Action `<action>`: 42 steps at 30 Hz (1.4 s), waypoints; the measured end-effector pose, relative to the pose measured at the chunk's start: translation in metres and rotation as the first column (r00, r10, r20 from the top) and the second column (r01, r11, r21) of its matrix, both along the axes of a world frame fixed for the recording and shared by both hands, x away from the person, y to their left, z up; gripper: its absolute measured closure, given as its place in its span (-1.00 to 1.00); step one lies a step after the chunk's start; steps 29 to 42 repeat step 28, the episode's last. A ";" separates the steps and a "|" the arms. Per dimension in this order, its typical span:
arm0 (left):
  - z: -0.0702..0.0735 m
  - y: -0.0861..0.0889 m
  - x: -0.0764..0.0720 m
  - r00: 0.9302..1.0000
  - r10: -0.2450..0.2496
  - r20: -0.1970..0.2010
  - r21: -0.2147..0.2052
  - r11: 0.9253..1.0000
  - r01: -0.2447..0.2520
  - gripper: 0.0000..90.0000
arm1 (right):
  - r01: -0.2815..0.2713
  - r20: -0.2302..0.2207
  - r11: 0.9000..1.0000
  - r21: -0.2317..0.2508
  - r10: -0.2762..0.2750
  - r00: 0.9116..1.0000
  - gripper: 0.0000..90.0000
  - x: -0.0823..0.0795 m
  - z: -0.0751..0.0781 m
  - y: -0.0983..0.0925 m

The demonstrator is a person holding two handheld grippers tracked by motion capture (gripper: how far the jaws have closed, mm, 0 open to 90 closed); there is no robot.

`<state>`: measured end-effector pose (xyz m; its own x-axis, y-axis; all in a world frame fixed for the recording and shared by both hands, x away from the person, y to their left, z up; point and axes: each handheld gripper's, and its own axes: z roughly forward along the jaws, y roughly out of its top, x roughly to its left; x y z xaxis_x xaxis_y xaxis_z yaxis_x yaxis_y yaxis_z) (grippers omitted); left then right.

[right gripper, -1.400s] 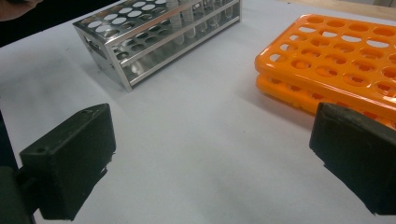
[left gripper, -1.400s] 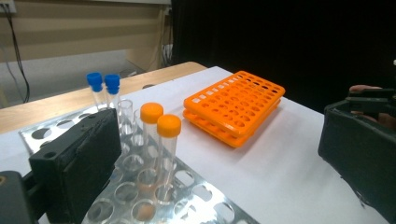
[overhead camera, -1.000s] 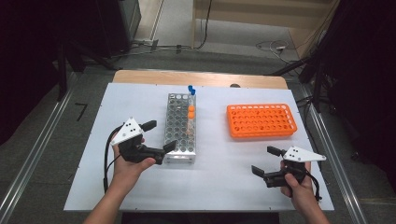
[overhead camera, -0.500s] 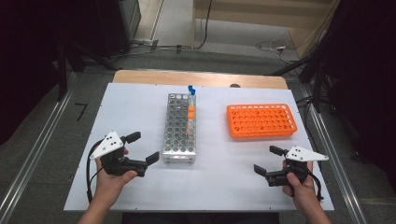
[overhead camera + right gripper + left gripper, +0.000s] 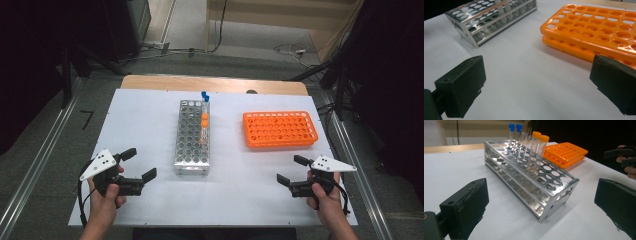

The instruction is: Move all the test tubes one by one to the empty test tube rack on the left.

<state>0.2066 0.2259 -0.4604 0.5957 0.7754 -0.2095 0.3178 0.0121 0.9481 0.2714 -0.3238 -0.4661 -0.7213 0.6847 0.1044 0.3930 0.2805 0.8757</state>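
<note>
A steel tube rack (image 5: 193, 137) (image 5: 531, 182) (image 5: 491, 20) stands mid-table. It holds two blue-capped tubes (image 5: 204, 96) (image 5: 514, 133) at its far end and two orange-capped tubes (image 5: 204, 120) (image 5: 539, 145) just behind them. An empty orange rack (image 5: 280, 129) (image 5: 596, 35) (image 5: 564, 151) lies to its right. My left gripper (image 5: 139, 163) (image 5: 541, 205) is open at the front left, short of the steel rack. Near the front right my right gripper (image 5: 293, 169) (image 5: 536, 82) is open over bare table, facing both racks. Nothing sits between either pair of jaws.
The white table top (image 5: 150, 115) ends in a wooden strip (image 5: 210, 82) at the far side. Metal rails (image 5: 35, 165) run along the floor on both sides, and cables (image 5: 290, 50) lie on the floor beyond.
My left gripper has drawn back from the steel rack's near end toward the front left corner. The right gripper has hardly shifted.
</note>
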 end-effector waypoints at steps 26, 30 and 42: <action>-0.006 -0.005 0.003 1.000 0.024 -0.015 0.051 0.998 -0.024 -1.00 | 0.033 0.001 0.999 -0.014 -0.033 0.999 -1.00 0.003 -0.006 -0.005; -0.006 -0.005 0.003 1.000 0.024 -0.016 0.055 0.998 -0.023 -1.00 | 0.031 0.003 0.999 -0.012 -0.031 1.000 -1.00 0.004 -0.006 -0.005; -0.006 -0.005 0.003 1.000 0.024 -0.016 0.055 0.998 -0.023 -1.00 | 0.031 0.003 0.999 -0.012 -0.031 1.000 -1.00 0.004 -0.006 -0.005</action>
